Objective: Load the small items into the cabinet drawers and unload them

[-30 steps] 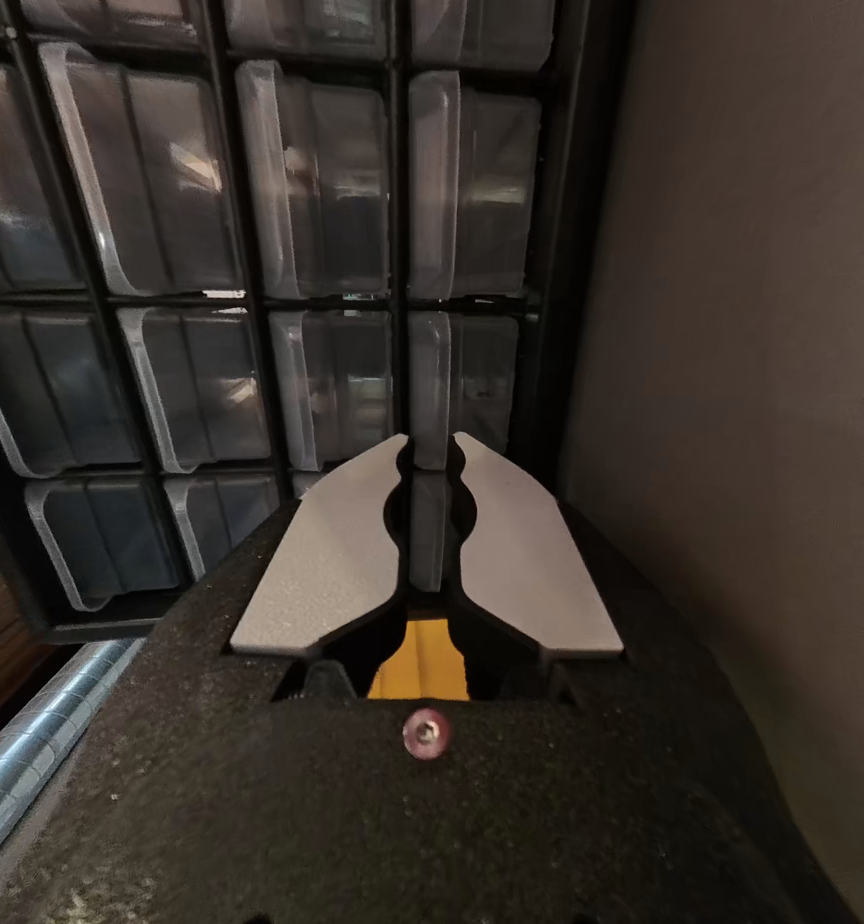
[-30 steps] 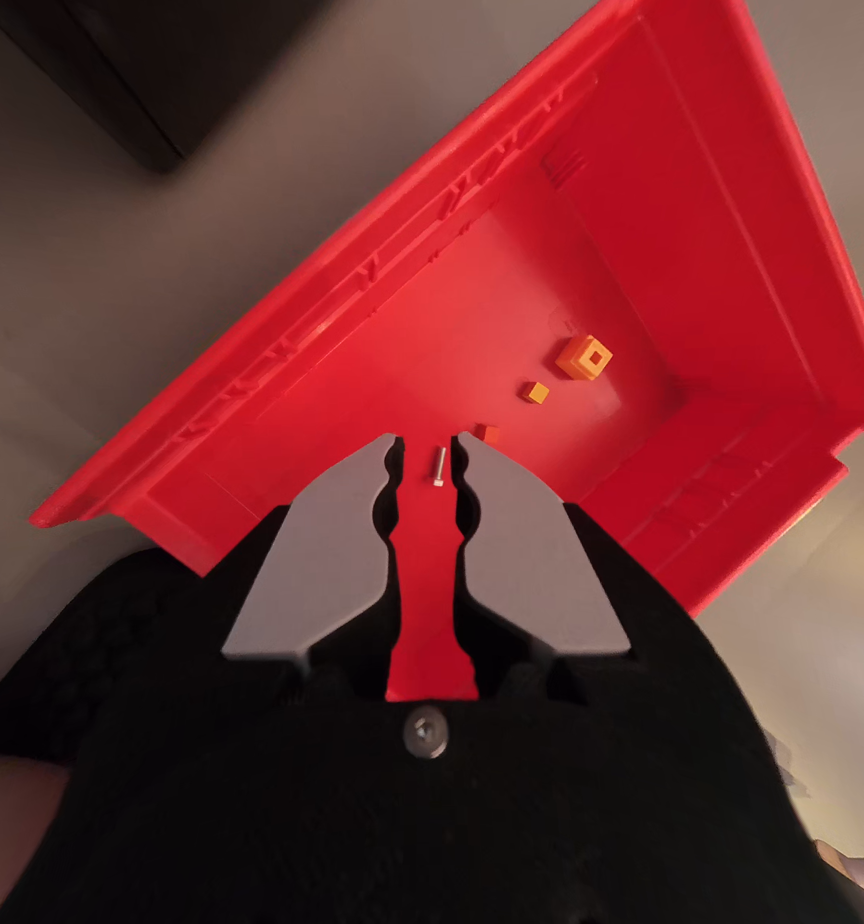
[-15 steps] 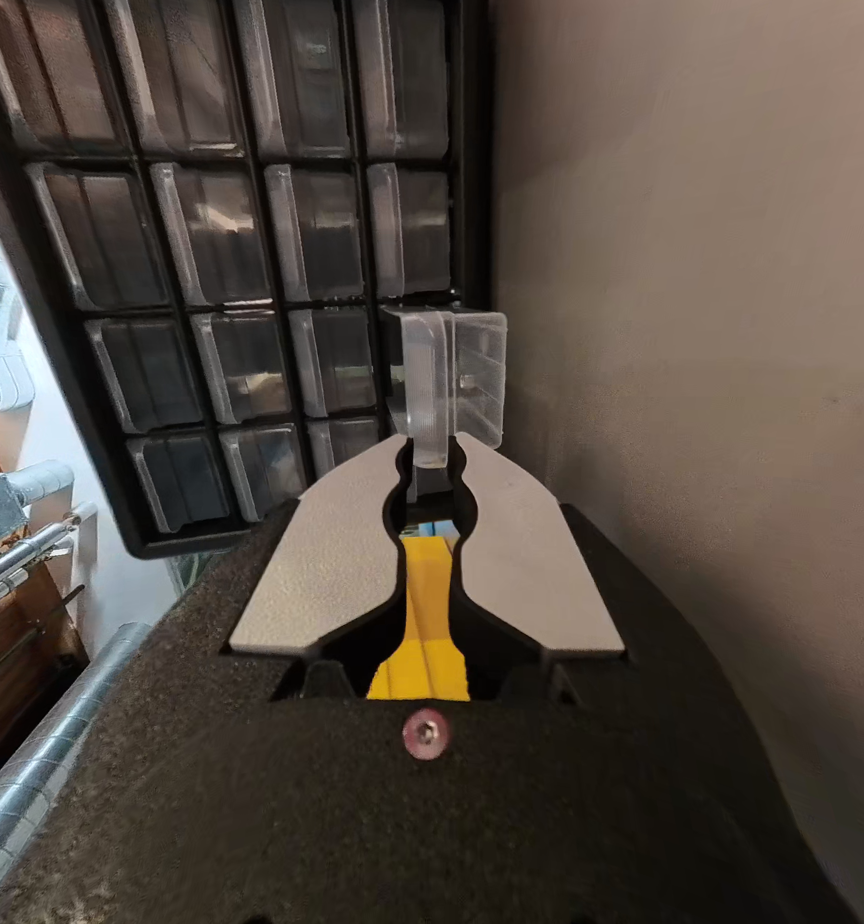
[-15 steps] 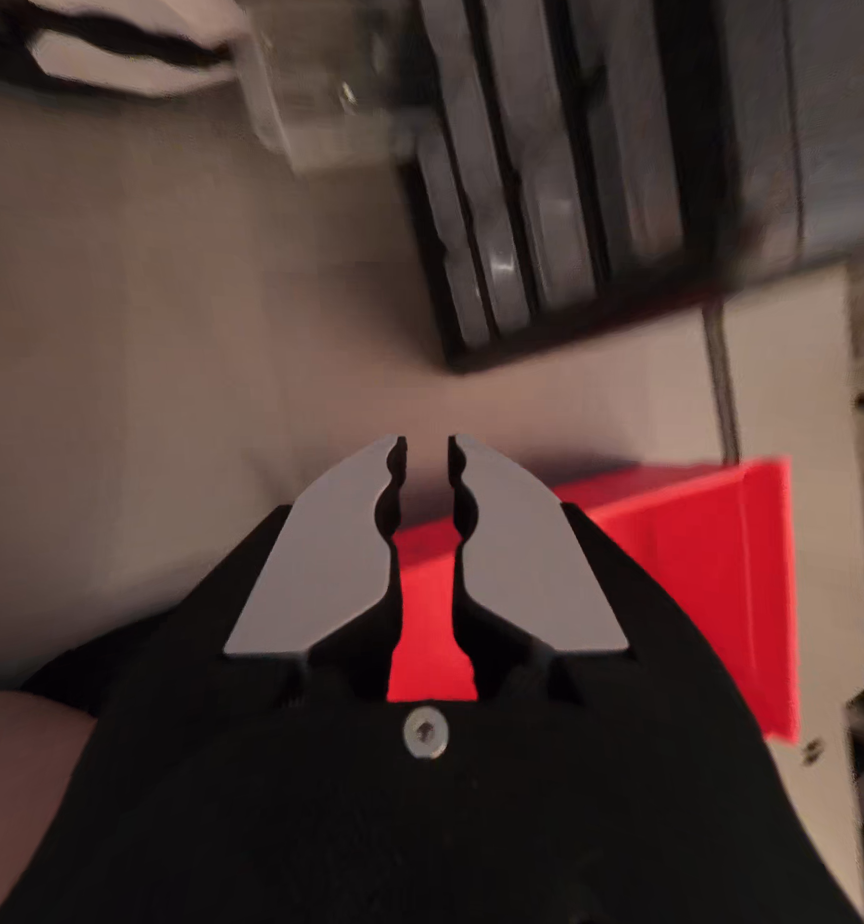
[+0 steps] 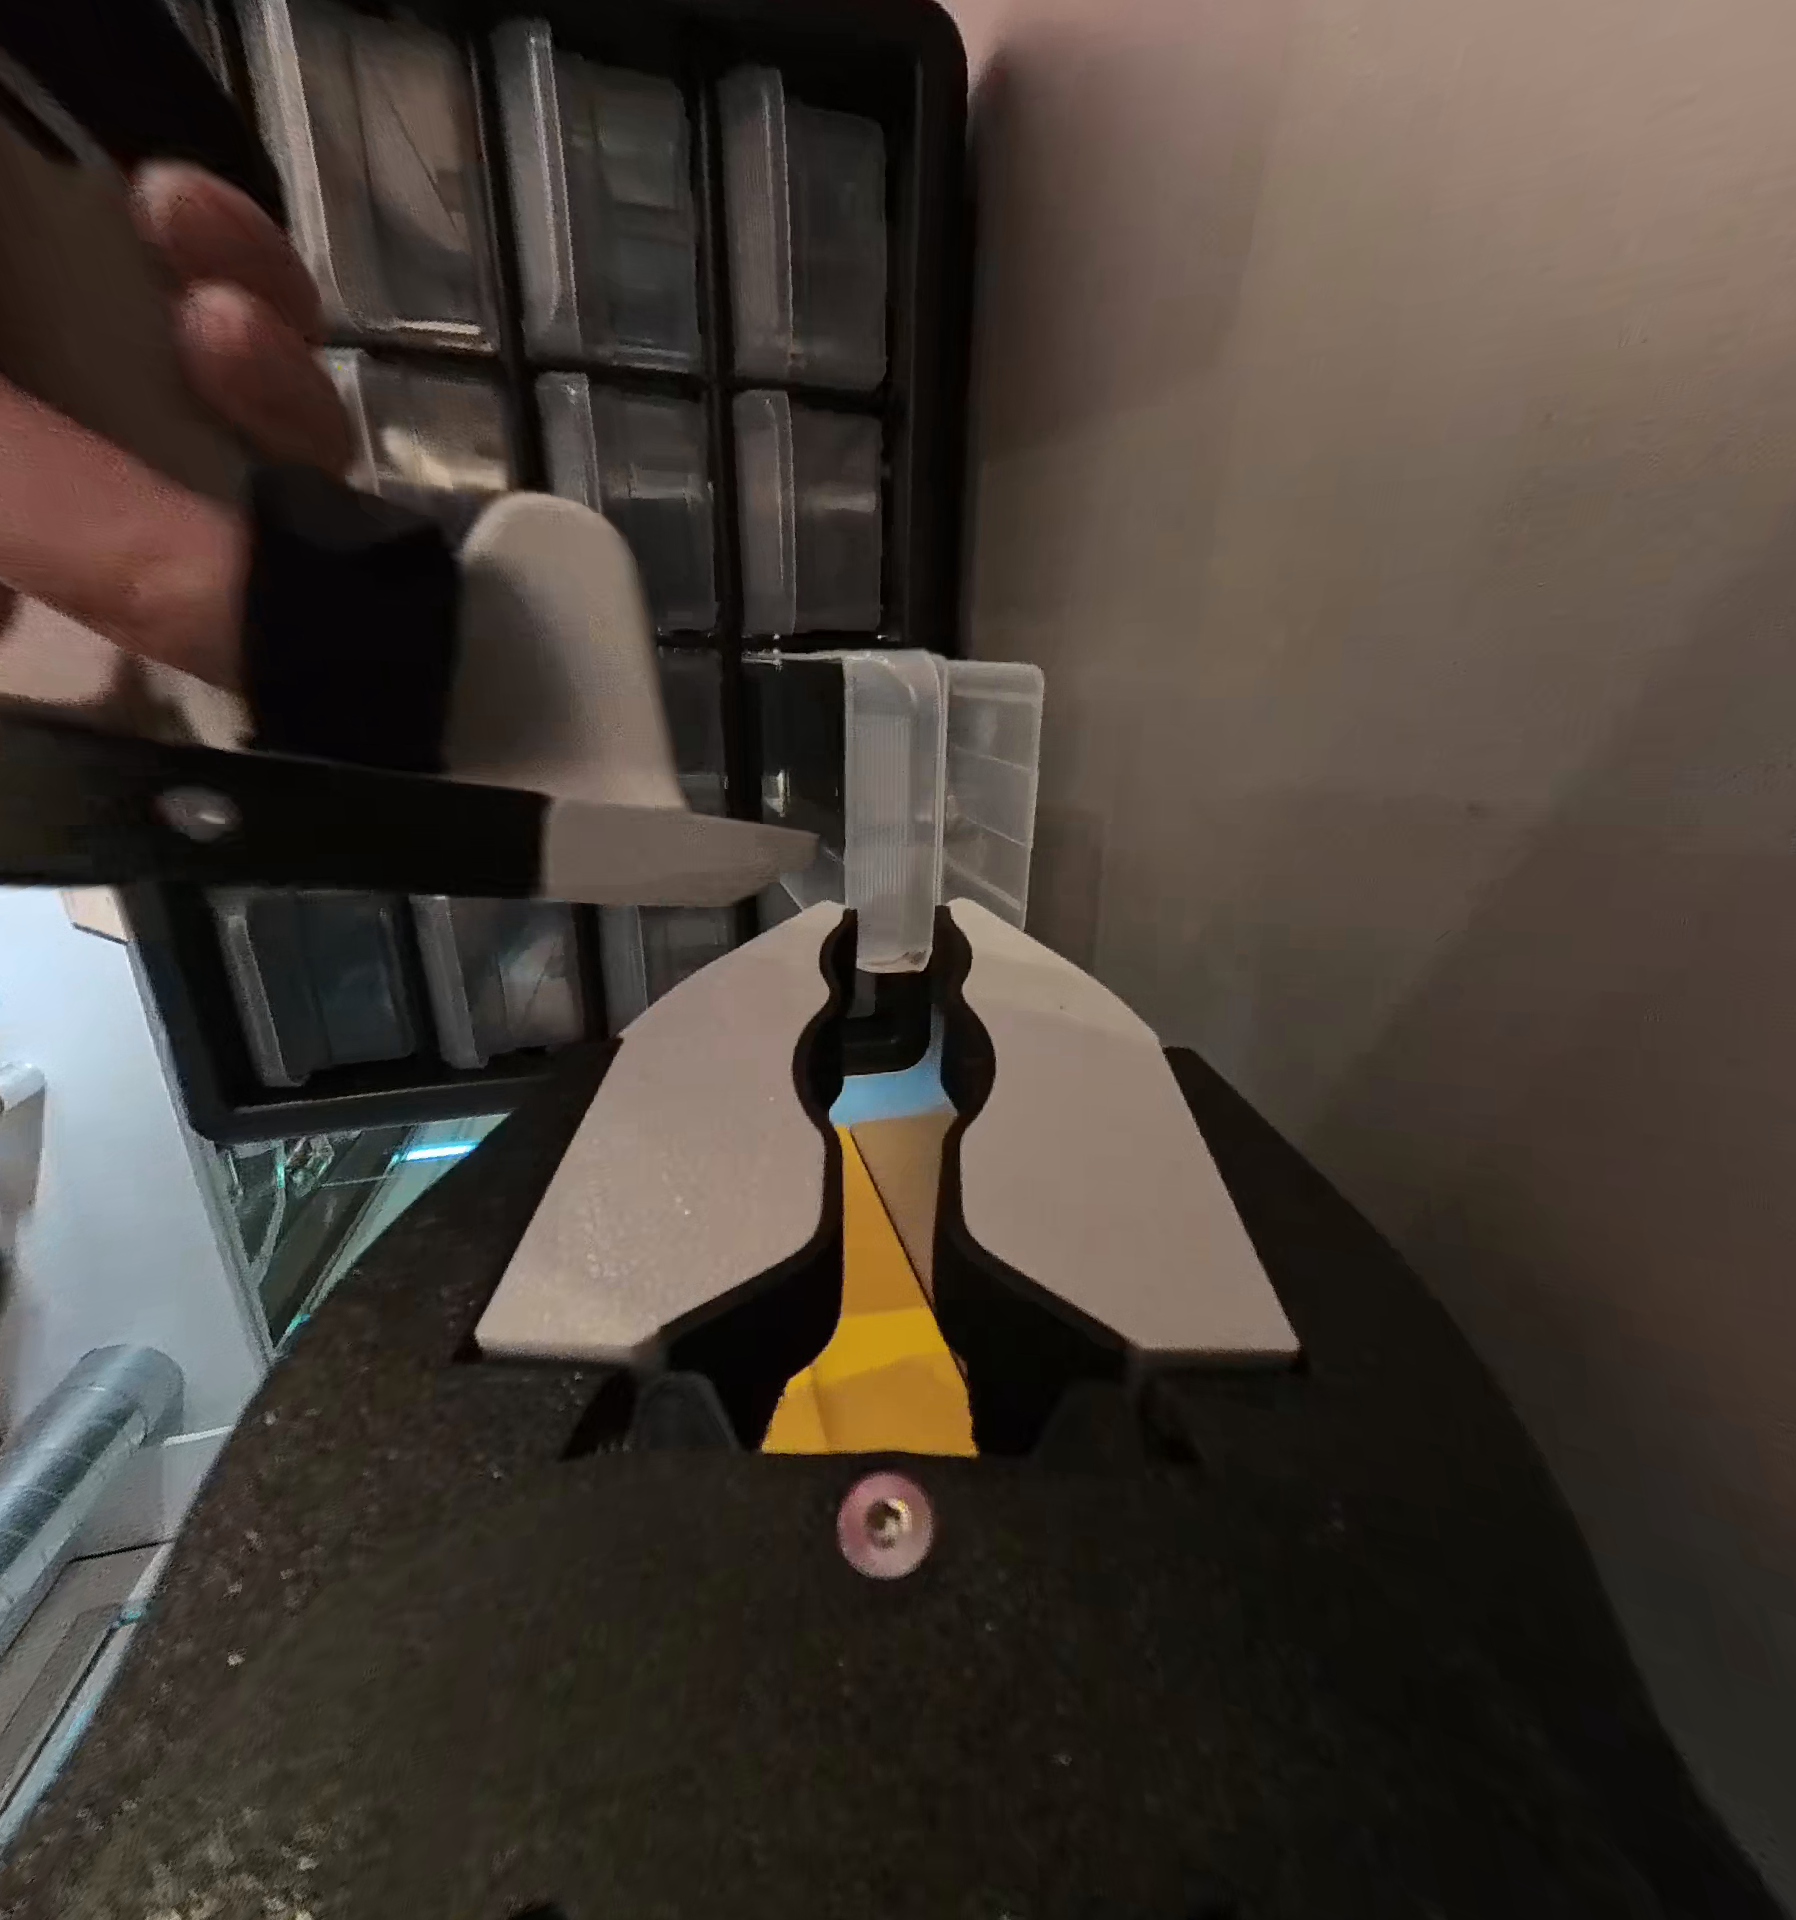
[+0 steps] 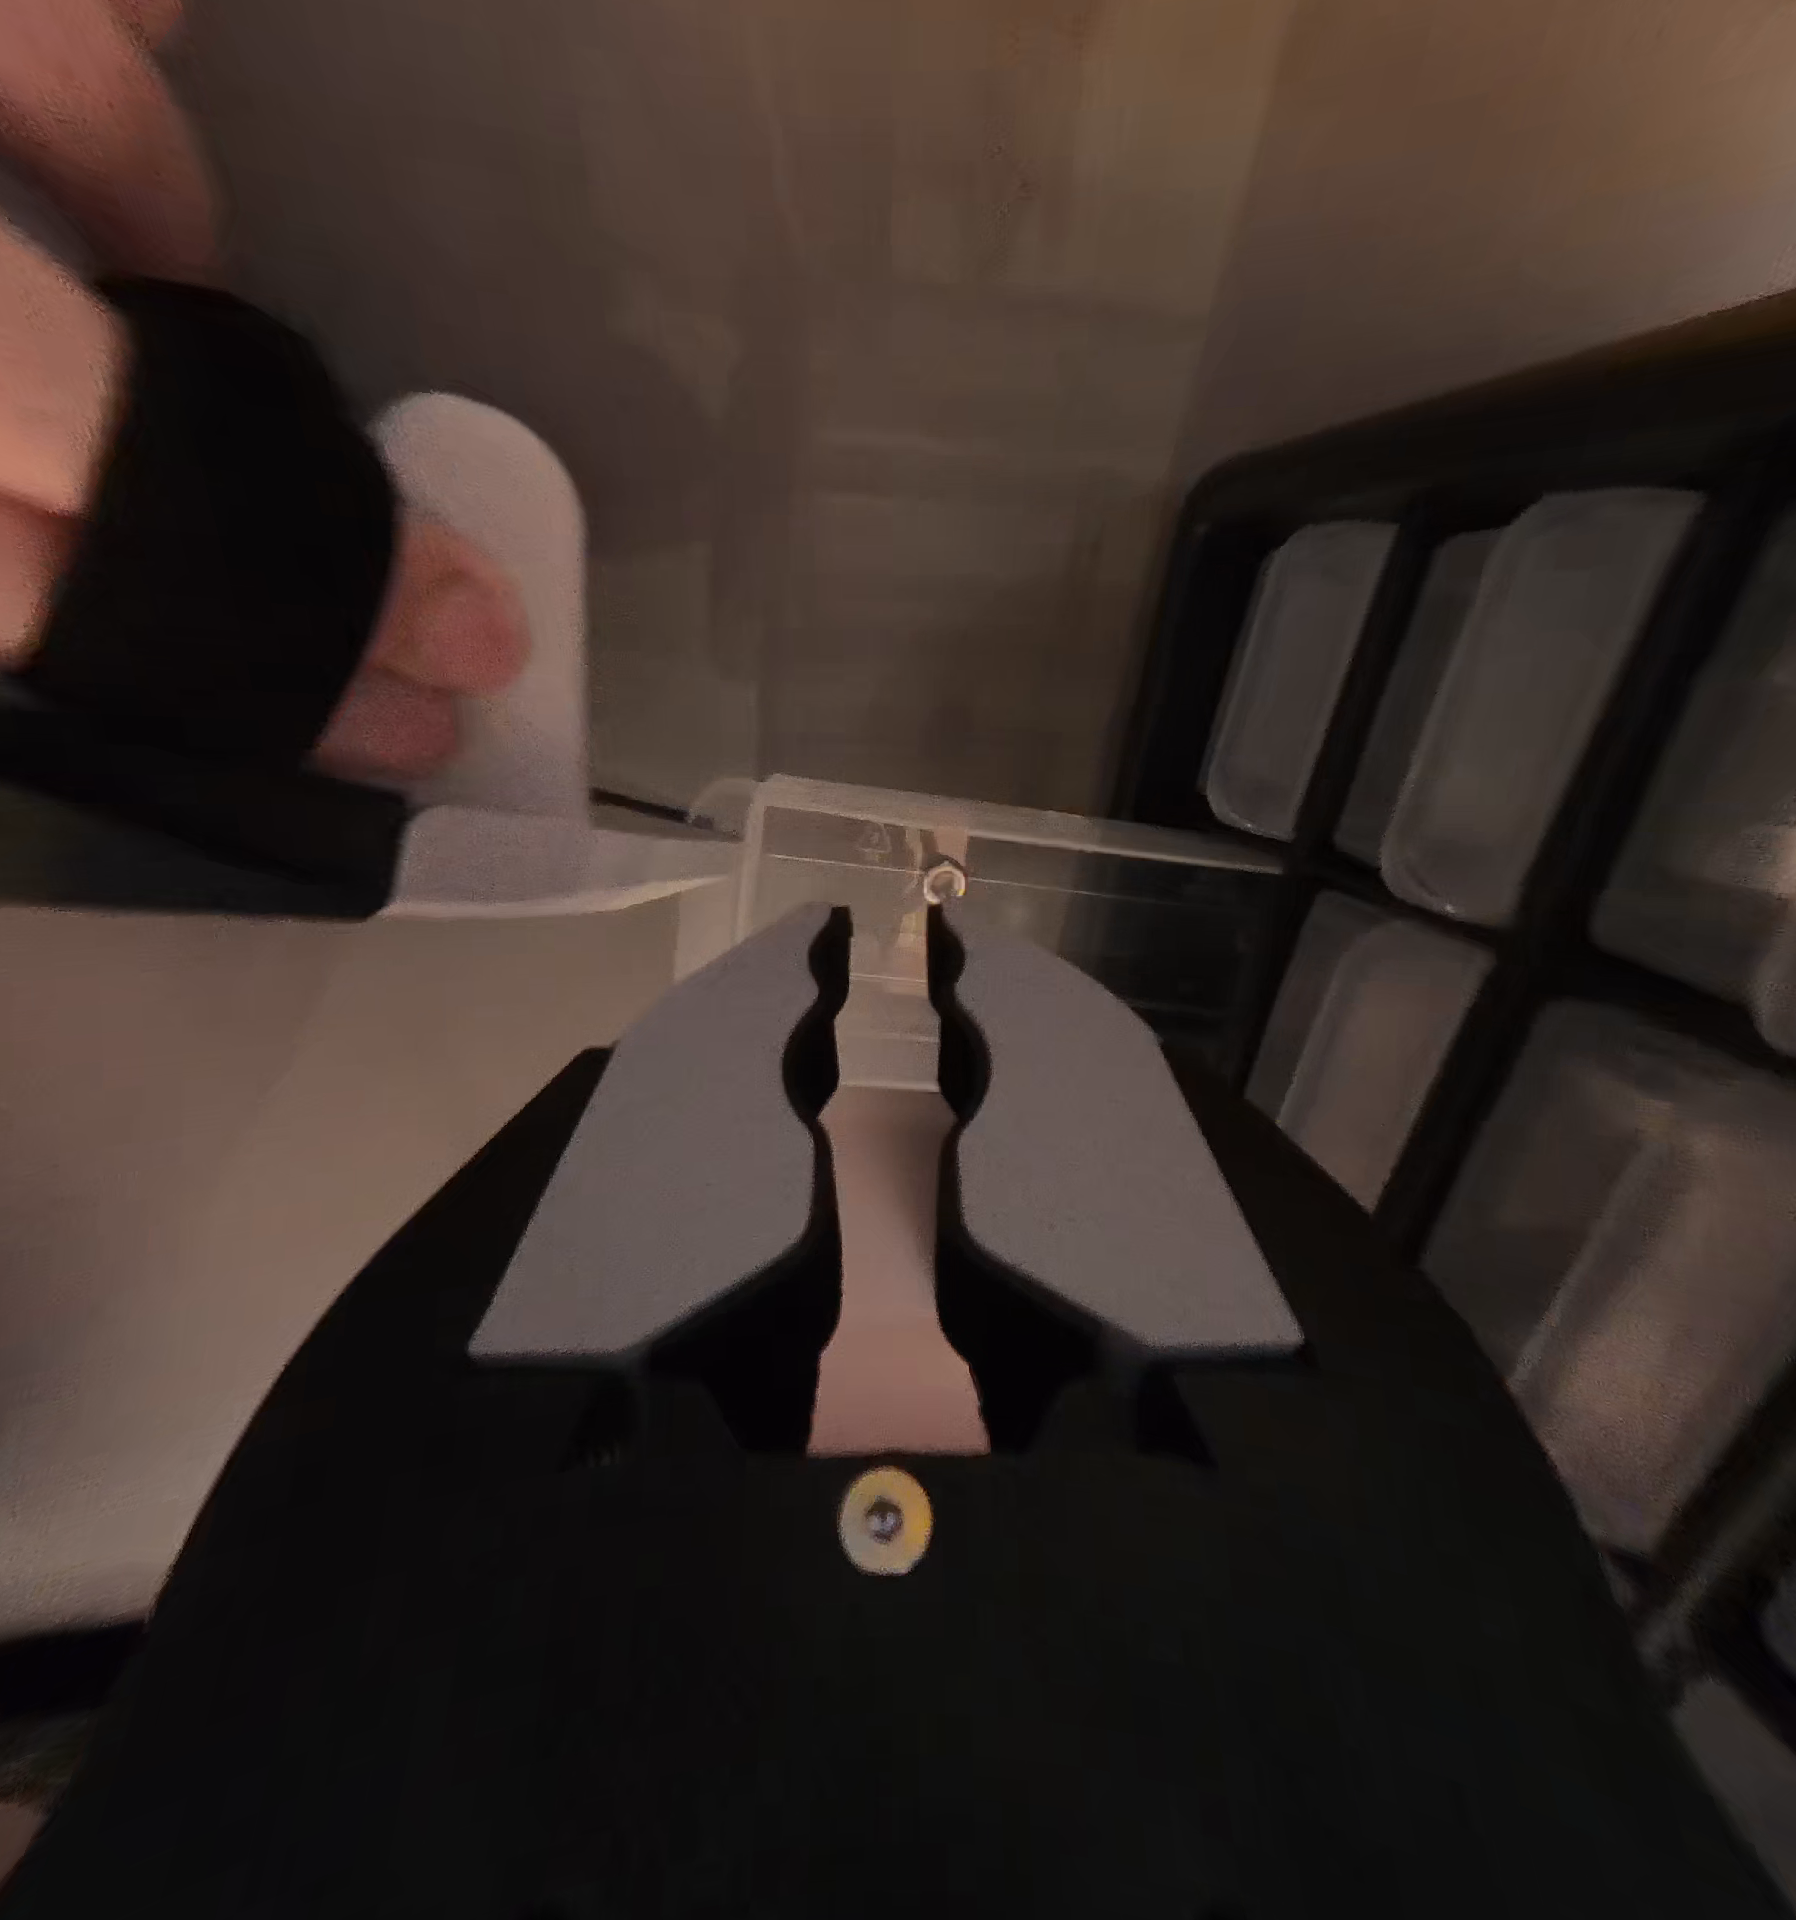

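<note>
With the clear drawer (image 5: 941, 790) drawn partway out of the black cabinet (image 5: 935, 343), my left gripper (image 5: 894, 920) has its jaws closed onto the drawer's front handle tab, which sits pinched between the two grey tips. The drawer belongs to the cabinet's edge column, next to the beige wall (image 5: 1445, 623); its neighbours are pushed in. My right gripper (image 6: 886, 912) hangs directly over the open drawer (image 6: 977, 862), jaws narrowly apart. A small silvery screw (image 6: 943, 885) shows just off the tip of one finger; blur stops me telling whether it is pinched or already lying in the drawer. In the left wrist view the right gripper (image 5: 806, 852) reaches in from the side, its tip at the drawer's wall, a hand (image 5: 94, 468) behind it.
</note>
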